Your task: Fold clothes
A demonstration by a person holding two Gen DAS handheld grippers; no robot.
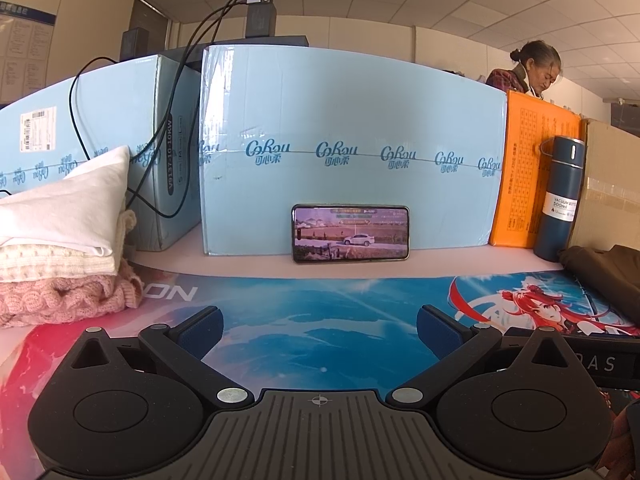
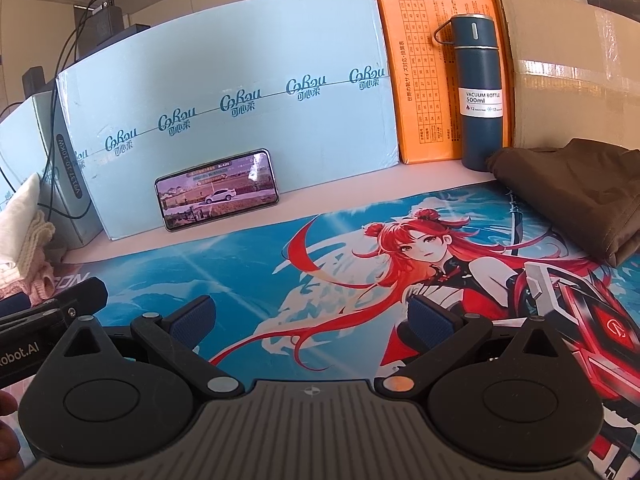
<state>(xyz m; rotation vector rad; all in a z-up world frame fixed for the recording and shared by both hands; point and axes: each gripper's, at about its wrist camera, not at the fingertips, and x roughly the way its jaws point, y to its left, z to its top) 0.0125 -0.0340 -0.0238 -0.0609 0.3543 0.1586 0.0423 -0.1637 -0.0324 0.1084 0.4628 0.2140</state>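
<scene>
Left gripper [image 1: 319,326] and right gripper [image 2: 312,318] both hover over the printed mat [image 1: 320,300] with fingers spread wide, holding nothing.

Folded clothes [image 1: 60,248] sit stacked at the mat's left edge: white on cream on pink knit. A brown garment [image 2: 568,196] lies at the right, beside a blue bottle [image 2: 482,92]. A phone [image 1: 351,233] leans on a pale blue box [image 1: 352,120].

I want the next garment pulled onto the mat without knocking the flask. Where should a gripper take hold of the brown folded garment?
Probably the brown folded garment's near corner overhanging the printed desk mat, approached from the mat side by the right gripper. That edge lies low and free, away from the dark blue vacuum bottle.
</scene>
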